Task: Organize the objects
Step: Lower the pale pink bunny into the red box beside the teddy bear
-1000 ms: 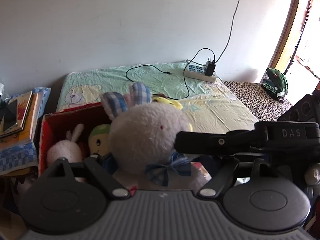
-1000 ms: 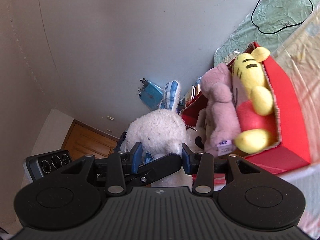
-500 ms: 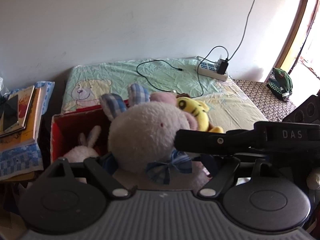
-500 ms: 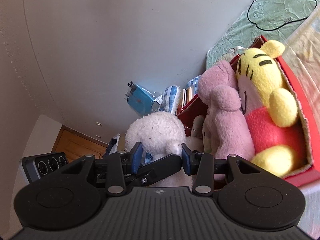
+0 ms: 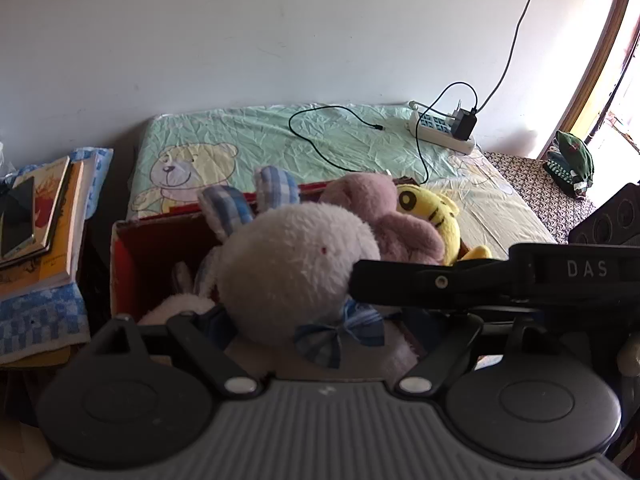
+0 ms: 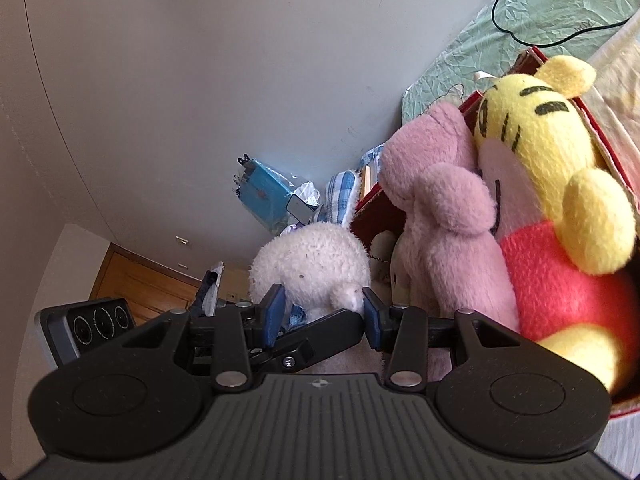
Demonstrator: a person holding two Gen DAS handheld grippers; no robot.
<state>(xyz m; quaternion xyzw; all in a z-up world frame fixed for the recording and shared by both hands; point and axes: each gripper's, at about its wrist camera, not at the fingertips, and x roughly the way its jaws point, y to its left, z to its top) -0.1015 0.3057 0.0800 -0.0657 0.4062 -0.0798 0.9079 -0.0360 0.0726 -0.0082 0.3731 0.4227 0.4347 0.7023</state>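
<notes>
White plush rabbit (image 6: 310,268) sits pinched between your right gripper's (image 6: 322,312) blue pads. Your left gripper's (image 5: 304,320) fingers flank its body; I cannot tell their grip. Beside it stands the red box (image 5: 132,264).

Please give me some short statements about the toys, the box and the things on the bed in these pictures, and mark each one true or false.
1. A fluffy white plush rabbit with checked blue ears wears a blue checked bow. True.
2. The red cardboard box holds no toys. False: a pink plush toy and a yellow plush bear with a red shirt sit inside.
3. A black charger is plugged into the white power strip on the bed. True.
4. The bed's green sheet shows a printed cat. False: it shows a bear.
</notes>
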